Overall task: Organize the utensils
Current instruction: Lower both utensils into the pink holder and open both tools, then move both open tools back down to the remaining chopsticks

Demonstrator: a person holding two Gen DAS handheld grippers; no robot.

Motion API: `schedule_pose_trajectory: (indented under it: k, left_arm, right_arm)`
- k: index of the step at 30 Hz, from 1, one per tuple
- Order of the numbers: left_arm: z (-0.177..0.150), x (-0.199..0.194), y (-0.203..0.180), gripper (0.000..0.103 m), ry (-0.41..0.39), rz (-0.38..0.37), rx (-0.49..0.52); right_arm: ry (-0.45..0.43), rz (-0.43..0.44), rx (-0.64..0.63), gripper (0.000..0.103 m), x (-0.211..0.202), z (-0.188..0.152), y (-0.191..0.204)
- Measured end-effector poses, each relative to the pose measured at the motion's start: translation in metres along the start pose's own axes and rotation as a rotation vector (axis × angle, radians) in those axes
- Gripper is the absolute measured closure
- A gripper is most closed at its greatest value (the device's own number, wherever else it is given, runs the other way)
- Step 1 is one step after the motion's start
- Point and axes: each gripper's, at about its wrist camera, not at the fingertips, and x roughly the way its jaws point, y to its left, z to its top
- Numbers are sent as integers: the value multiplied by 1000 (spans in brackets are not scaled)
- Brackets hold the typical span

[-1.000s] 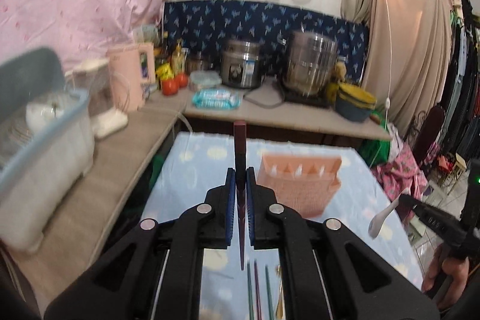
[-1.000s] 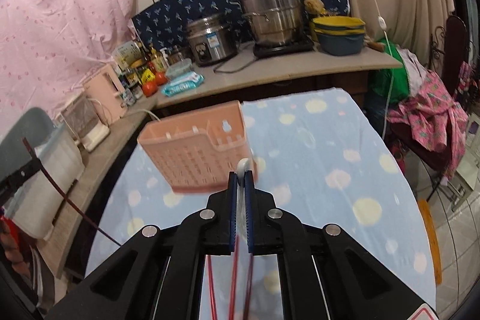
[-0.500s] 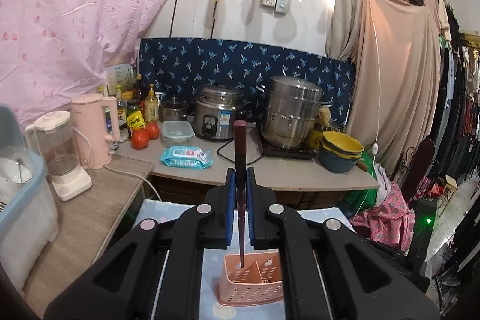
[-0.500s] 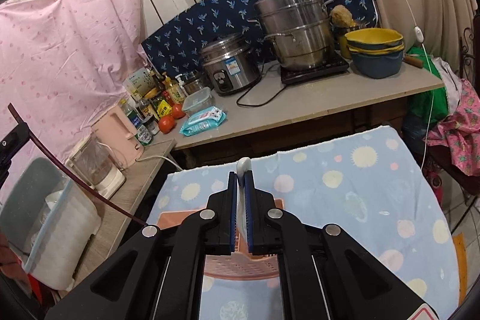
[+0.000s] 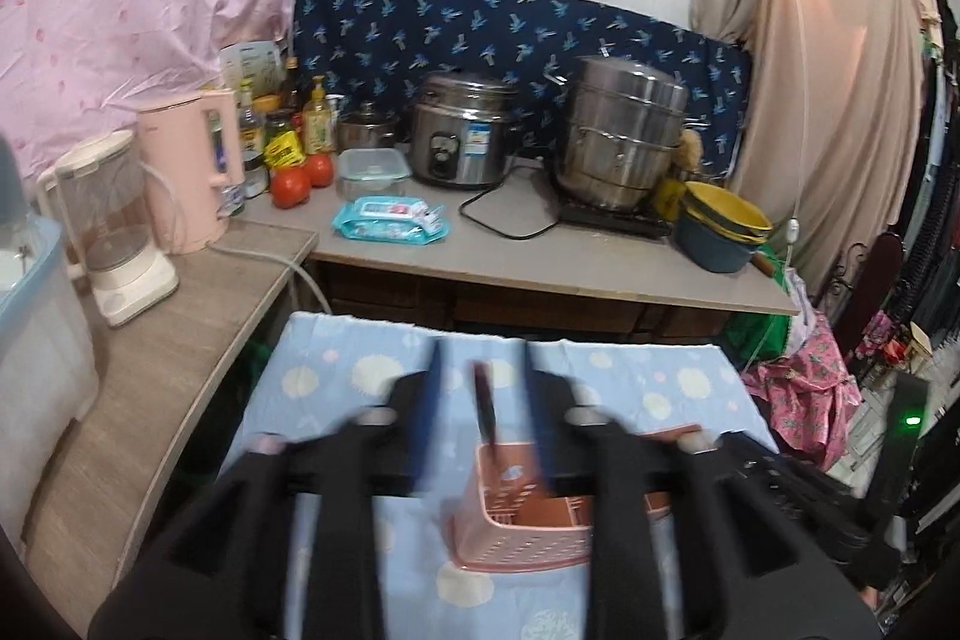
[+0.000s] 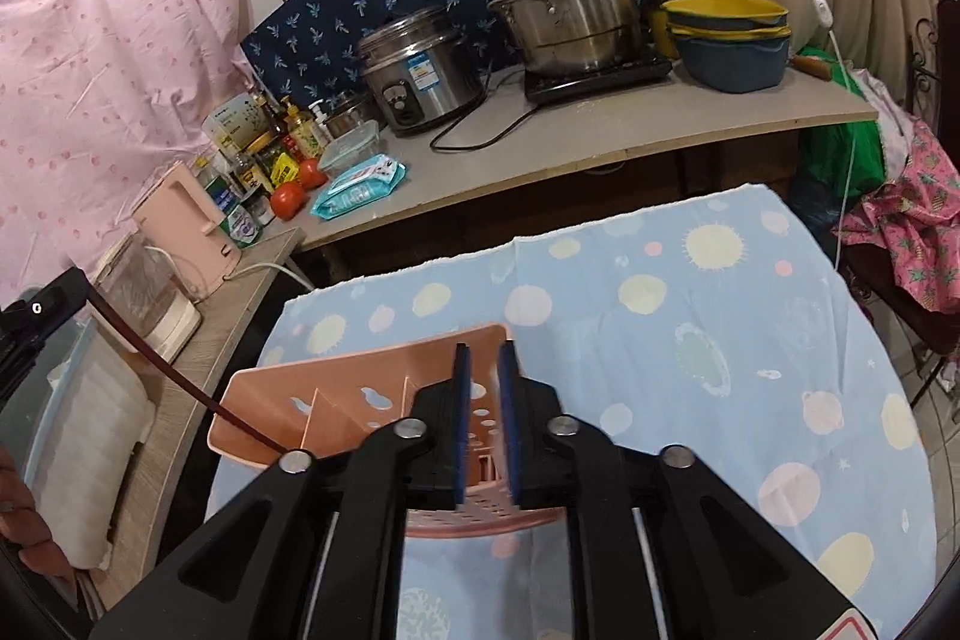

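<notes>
The left hand-held gripper (image 5: 483,403) is standing released, its fingers spread apart, with a dark red chopstick (image 5: 487,415) between them, its lower end inside the pink utensil caddy (image 5: 516,535) at 6 o'clock. The right hand-held gripper (image 6: 483,421) is hanging released over the same caddy, which is sitting on the blue spotted tabletop (image 6: 690,316).

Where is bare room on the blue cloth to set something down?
Free: the blue cloth right of the pink utensil basket, and the strip between it and the counter. Crowded: the counter's left end around the tomatoes.
</notes>
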Motion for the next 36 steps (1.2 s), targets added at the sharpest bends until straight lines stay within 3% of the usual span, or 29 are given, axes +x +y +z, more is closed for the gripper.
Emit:
schedule_pose_trajectory:
  k: [2, 7, 13, 21, 28, 36]
  left_arm:
    - [-3, -6, 5, 55, -9, 19, -8]
    - [-11, -24, 11, 54, -8, 31, -2]
    - [-48, -55, 16, 48, 32, 32, 15]
    - [-145, -83, 28, 48, 196, 35, 21]
    - [-226, -99, 37, 48, 342, 62, 30]
    - [-284, -113, 39, 48, 452, 61, 21]
  right_arm:
    - [-18, -6, -3, 72, -9, -2, 0]
    - [-39, -5, 4, 72, -42, -11, -3]
    - [-49, -37, -17, 67, -87, -47, -4]
    - [41, -93, -37, 67, -131, -131, -17]
    - [139, -153, -67, 67, -147, -202, -23]
    - [260, -150, -62, 67, -148, -269, -27]
